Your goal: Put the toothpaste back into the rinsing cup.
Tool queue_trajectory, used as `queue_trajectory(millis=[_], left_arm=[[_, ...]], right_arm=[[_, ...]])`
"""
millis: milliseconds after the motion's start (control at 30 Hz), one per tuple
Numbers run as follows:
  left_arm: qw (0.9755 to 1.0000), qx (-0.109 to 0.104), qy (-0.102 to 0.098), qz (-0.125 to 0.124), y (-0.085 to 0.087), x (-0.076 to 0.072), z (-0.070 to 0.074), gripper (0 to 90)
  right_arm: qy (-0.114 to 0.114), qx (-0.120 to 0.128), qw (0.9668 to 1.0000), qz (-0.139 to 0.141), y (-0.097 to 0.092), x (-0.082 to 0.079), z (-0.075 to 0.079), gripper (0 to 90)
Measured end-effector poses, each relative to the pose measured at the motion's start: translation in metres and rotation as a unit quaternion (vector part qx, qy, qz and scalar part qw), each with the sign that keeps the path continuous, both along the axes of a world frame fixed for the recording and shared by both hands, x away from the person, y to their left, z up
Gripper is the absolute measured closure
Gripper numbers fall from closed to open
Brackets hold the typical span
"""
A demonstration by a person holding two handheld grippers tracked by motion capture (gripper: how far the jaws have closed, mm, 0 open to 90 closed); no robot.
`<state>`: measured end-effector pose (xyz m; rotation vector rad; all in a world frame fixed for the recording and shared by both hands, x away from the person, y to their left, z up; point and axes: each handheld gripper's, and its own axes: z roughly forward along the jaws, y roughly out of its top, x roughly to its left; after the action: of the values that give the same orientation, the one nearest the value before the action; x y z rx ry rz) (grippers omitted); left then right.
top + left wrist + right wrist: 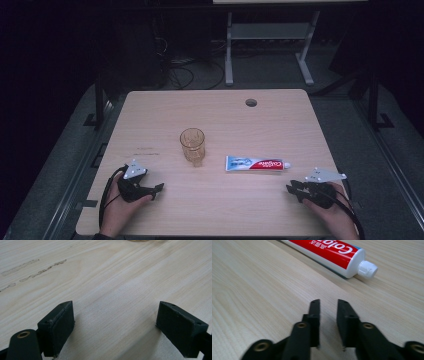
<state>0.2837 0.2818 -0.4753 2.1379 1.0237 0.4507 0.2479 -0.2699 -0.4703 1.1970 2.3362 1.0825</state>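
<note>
Resting near the front edge of the pale wooden table (215, 215), the left gripper (156, 190) sits in the person's left hand (120, 205), with its grey three-cornered plate on top and its black cable looping back toward the wrist. In the left gripper view its two black fingers (58, 326) stand wide apart, with only bare wood grain between them and a few faint scuff marks (37, 270) on the surface farther off. Across the table, at the front right, the right gripper (292, 188) lies in the right hand (337, 215), pointing inward toward the middle. In the right gripper view its fingers (315, 315) stand close together with a narrow gap between them, holding nothing.

Just beyond the right gripper lies a red, white and blue toothpaste tube (256, 163), flat on the table with its white cap (367, 269) pointing right in the high view. To its left, near the table's centre, an amber see-through cup (192, 145) stands upright, apart from the tube. Farther back, a round cable hole (251, 102) sits near the far edge. Behind the table, a white frame (270, 45) stands on a dark floor with tangled cables (185, 70).
</note>
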Motion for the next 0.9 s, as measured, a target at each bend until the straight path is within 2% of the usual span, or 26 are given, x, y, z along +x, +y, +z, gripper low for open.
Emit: queue_trajectory(millis=[67, 167, 267, 433, 900], left_arm=[[1.0, 0.0, 0.0, 0.0, 0.0, 0.0, 0.0, 13.9], [1.0, 0.0, 0.0, 0.0, 0.0, 0.0, 0.0, 13.9], [1.0, 0.0, 0.0, 0.0, 0.0, 0.0, 0.0, 13.8], [1.0, 0.0, 0.0, 0.0, 0.0, 0.0, 0.0, 13.9], [1.0, 0.0, 0.0, 0.0, 0.0, 0.0, 0.0, 13.8]], right_arm=[[0.001, 0.004, 1.0, -0.001, -0.001, 0.0, 0.003, 83.1], [0.001, 0.004, 1.0, 0.002, -0.001, 0.0, 0.009, 89.7], [0.009, 0.006, 0.9999, 0.011, 0.001, 0.001, 0.014, 89.8], [0.014, 0.012, 0.9998, 0.008, 0.002, 0.007, 0.018, 89.8], [-0.007, 0.022, 0.9997, 0.009, 0.006, 0.035, 0.033, 89.8]])
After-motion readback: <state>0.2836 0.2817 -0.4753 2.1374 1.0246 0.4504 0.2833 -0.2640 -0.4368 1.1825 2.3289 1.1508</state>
